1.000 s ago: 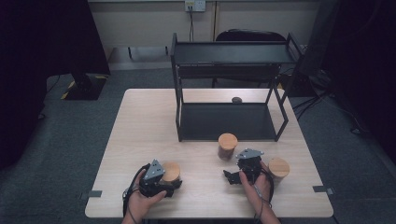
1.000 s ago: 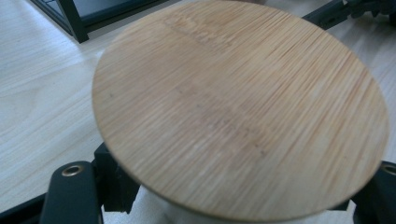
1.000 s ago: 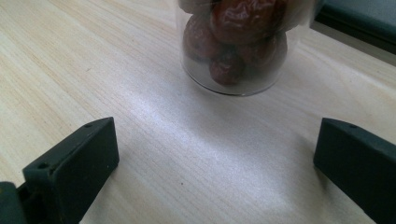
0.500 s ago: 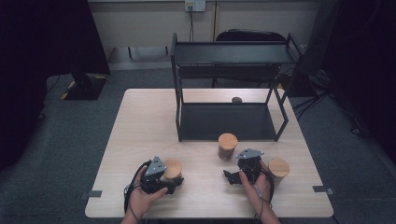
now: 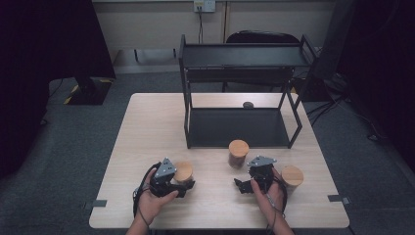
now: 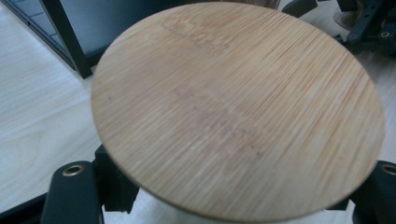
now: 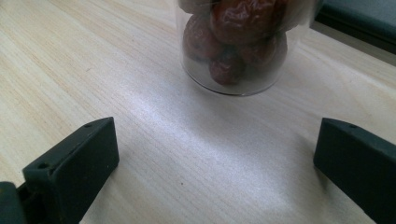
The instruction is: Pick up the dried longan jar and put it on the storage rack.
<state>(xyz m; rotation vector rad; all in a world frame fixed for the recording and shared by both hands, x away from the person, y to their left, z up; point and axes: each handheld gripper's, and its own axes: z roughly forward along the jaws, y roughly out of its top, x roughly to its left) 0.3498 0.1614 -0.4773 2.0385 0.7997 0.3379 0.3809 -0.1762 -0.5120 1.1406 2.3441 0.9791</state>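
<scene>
The left hand-held gripper (image 5: 172,182) is straddling a jar (image 6: 238,112) with a bamboo lid, jaws at either side of it; whether they are gripping cannot be told. The right hand-held gripper (image 7: 215,172) is standing wide and empty, a second jar (image 7: 243,44) of dark fruit just ahead. Glass looks rigid, slippery, breakable, so gripping mid-wall seems best. Open surface (image 5: 147,127) lies left; the rack (image 5: 240,127) is crowding ahead.
</scene>
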